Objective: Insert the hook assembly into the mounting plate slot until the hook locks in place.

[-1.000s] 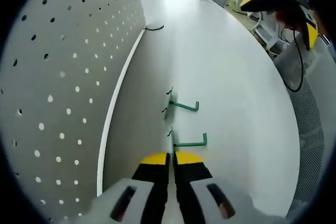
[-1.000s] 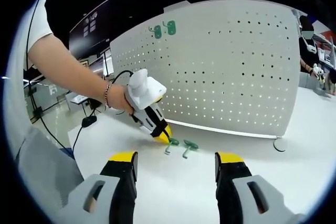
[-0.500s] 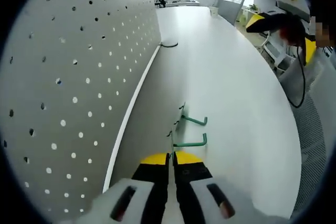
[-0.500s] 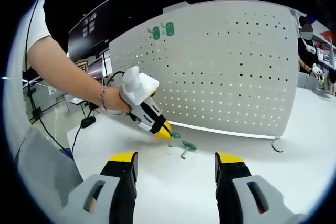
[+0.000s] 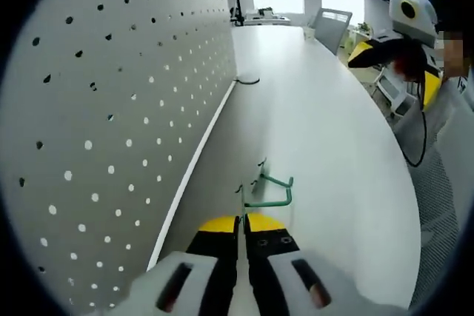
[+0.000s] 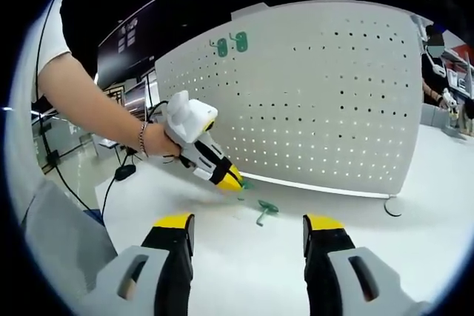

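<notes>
In the left gripper view the left gripper has its yellow-tipped jaws pressed together on the thin wire end of a green hook, which juts out from the tips above the white table; the right gripper view shows this hook at the yellow tips of the left gripper, lifted a little off the tabletop, with a hand wearing a bracelet wrapped round the gripper's white body. Just beyond the held hook a second green hook lies on the table, and in the right gripper view that second green hook rests flat on the surface, near the left gripper's tips but apart from them. The right gripper sits low in its own view with its jaws spread wide and nothing between them, hovering over the table short of both hooks. Farther back stands the white pegboard, upright on the table and dotted with rows of holes; in the left gripper view the pegboard runs along the left side, close beside the held hook. High on the board's upper left, two more green hooks are already mounted side by side
</notes>
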`<action>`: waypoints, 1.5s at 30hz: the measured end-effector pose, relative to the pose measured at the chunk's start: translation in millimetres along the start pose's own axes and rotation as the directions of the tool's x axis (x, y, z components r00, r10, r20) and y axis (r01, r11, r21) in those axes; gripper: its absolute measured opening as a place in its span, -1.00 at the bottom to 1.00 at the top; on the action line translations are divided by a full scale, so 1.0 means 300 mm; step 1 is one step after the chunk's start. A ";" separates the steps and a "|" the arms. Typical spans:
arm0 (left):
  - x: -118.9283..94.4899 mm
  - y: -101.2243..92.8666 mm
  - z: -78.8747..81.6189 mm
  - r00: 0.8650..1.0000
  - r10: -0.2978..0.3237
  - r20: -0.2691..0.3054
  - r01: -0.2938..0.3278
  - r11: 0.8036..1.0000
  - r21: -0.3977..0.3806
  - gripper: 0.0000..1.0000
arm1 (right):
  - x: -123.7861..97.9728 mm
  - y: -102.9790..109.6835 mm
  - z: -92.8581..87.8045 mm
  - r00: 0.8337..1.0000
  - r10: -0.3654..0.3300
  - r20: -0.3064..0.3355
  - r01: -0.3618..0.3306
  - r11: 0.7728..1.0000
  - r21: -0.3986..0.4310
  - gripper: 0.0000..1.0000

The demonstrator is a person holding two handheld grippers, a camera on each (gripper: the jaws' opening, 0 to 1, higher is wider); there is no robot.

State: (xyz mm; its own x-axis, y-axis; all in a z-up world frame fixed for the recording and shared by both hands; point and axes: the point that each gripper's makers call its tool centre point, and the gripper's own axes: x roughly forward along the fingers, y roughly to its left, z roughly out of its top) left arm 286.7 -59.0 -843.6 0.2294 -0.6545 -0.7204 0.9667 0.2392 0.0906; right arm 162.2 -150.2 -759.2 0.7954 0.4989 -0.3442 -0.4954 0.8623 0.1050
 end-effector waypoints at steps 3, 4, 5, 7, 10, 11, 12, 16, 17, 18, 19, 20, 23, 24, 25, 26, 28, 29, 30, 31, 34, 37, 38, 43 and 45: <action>-0.009 0.003 0.010 1.000 0.009 0.025 -0.009 1.000 -0.008 -0.95 | 0.001 0.002 0.004 1.000 0.001 0.006 -0.001 1.000 0.002 0.14; -0.012 0.003 0.012 1.000 0.010 0.029 -0.010 1.000 -0.011 -0.95 | 0.001 0.001 0.004 1.000 0.001 0.005 -0.001 1.000 0.002 0.14; -0.015 0.002 0.014 0.999 0.013 0.034 -0.012 1.000 -0.010 -0.95 | 0.001 0.003 0.006 1.000 0.003 0.008 -0.003 1.000 0.002 0.14; -0.024 0.003 0.021 0.998 0.021 0.052 -0.021 1.000 -0.010 -0.95 | 0.000 0.005 0.010 1.000 0.004 0.012 -0.004 1.000 -0.001 0.14; -0.036 0.004 0.023 0.997 0.033 0.067 -0.031 0.999 -0.029 -0.96 | 0.000 0.006 0.013 1.000 0.004 0.014 -0.004 1.000 -0.002 0.14; -0.038 0.003 0.021 0.997 0.035 0.068 -0.033 0.999 -0.026 -0.96 | 0.000 0.007 0.014 1.000 0.005 0.014 -0.005 1.000 -0.001 0.14; -0.043 0.005 0.021 0.996 0.042 0.076 -0.041 0.999 -0.023 -0.96 | 0.000 0.009 0.017 1.000 0.006 0.016 -0.006 1.000 -0.005 0.14; -0.059 0.010 0.035 0.992 0.051 0.112 -0.046 0.998 -0.044 -0.96 | 0.000 0.013 0.022 1.000 0.009 0.020 -0.008 1.000 -0.007 0.15; -0.061 0.011 0.037 0.992 0.052 0.116 -0.048 0.998 -0.045 -0.96 | 0.001 0.013 0.022 1.000 0.009 0.019 -0.009 1.000 -0.008 0.15; -0.066 0.011 0.045 0.990 0.051 0.135 -0.042 0.997 -0.067 -0.96 | 0.001 0.012 0.021 1.000 0.009 0.019 -0.009 1.000 -0.009 0.15; -0.071 0.013 0.048 0.989 0.056 0.140 -0.046 0.997 -0.069 -0.96 | 0.002 0.012 0.021 1.000 0.010 0.020 -0.010 1.000 -0.010 0.15; -0.074 0.015 0.048 0.988 0.061 0.142 -0.052 0.996 -0.069 -0.96 | 0.002 0.011 0.023 1.000 0.009 0.025 -0.009 1.000 -0.009 0.15; -0.090 0.015 0.058 0.983 0.065 0.169 -0.051 0.995 -0.090 -0.96 | 0.001 0.011 0.029 0.999 0.010 0.032 -0.010 1.000 -0.003 0.14; -0.094 0.015 0.061 0.982 0.068 0.175 -0.053 0.995 -0.086 -0.96 | 0.000 0.012 0.031 0.999 0.010 0.033 -0.010 1.000 -0.008 0.14; -0.099 0.018 0.064 0.980 0.073 0.183 -0.058 0.994 -0.089 -0.96 | -0.001 0.013 0.036 0.999 0.010 0.039 -0.010 1.000 -0.013 0.14; -0.104 0.018 0.068 0.979 0.075 0.192 -0.057 0.994 -0.098 -0.96 | -0.001 0.013 0.039 0.999 0.011 0.043 -0.011 1.000 -0.012 0.14; -0.112 0.020 0.072 0.975 0.085 0.203 -0.065 0.992 -0.105 -0.96 | -0.001 0.013 0.045 0.999 0.011 0.049 -0.010 1.000 -0.012 0.13; -0.116 0.019 0.071 0.974 0.088 0.207 -0.066 0.992 -0.108 -0.96 | -0.001 0.014 0.046 0.999 0.011 0.050 -0.011 1.000 -0.013 0.13; -0.117 0.017 0.072 0.974 0.087 0.209 -0.066 0.992 -0.109 -0.96 | -0.001 0.014 0.047 0.999 0.012 0.051 -0.011 1.000 -0.014 0.13; -0.122 0.009 0.075 0.973 0.086 0.215 -0.065 0.992 -0.105 -0.97 | -0.001 0.015 0.050 0.998 0.013 0.055 -0.013 1.000 -0.014 0.13; -0.130 0.001 0.072 0.970 0.091 0.224 -0.068 0.992 -0.106 -0.97 | -0.003 0.018 0.057 0.998 0.014 0.063 -0.014 1.000 -0.014 0.13; -0.142 -0.008 0.069 0.967 0.098 0.233 -0.073 0.991 -0.113 -0.97 | -0.002 0.015 0.062 0.997 0.010 0.071 -0.011 1.000 0.001 0.13; -0.145 -0.010 0.070 0.966 0.099 0.237 -0.074 0.991 -0.114 -0.97 | -0.001 0.015 0.063 0.997 0.012 0.072 -0.012 1.000 0.004 0.13; -0.165 -0.019 0.075 0.956 0.118 0.267 -0.083 0.987 -0.141 -0.97 | 0.003 0.023 0.069 0.997 0.019 0.077 -0.019 1.000 0.005 0.14; -0.173 -0.021 0.079 0.953 0.125 0.278 -0.086 0.985 -0.149 -0.97 | 0.004 0.024 0.069 0.997 0.020 0.077 -0.021 1.000 0.005 0.14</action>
State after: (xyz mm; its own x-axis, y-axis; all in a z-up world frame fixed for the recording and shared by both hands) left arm 271.2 -43.3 -790.5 0.3706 -0.7927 -0.4841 0.9159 0.3985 0.0487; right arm 166.8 -141.6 -739.6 0.8096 0.5216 -0.2691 -0.5103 0.8521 0.1164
